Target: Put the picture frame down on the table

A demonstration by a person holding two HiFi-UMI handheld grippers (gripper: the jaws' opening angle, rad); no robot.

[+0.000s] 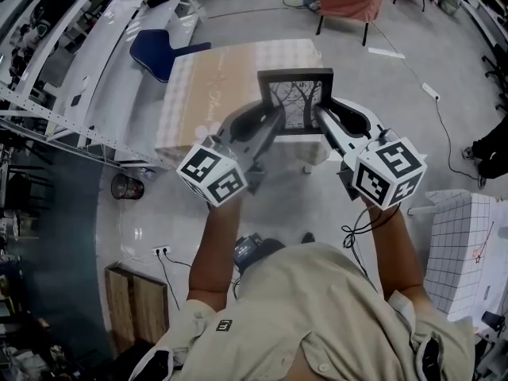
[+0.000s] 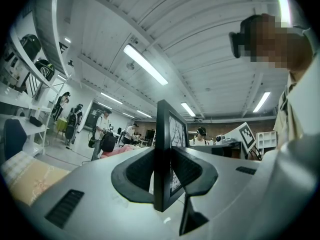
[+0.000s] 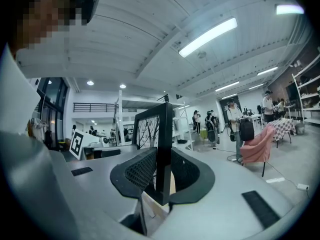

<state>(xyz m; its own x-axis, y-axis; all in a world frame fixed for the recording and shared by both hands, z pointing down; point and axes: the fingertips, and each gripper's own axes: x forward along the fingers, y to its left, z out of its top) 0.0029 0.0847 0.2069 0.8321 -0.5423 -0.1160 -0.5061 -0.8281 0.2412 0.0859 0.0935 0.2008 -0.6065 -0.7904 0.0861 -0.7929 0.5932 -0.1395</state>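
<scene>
1. A blue chair (image 1: 159, 51) stands by the far left corner of the cloth-covered counter (image 1: 208, 86).
2. The left tongs (image 1: 275, 124) are clamped on the left edge of the picture frame (image 1: 295, 100), with a pad on each face.
3. The black frame, holding a bare-tree print, is held upright over the counter's near right part, its face toward the person.
4. The right tongs (image 1: 321, 122) are clamped on its right edge.
</scene>
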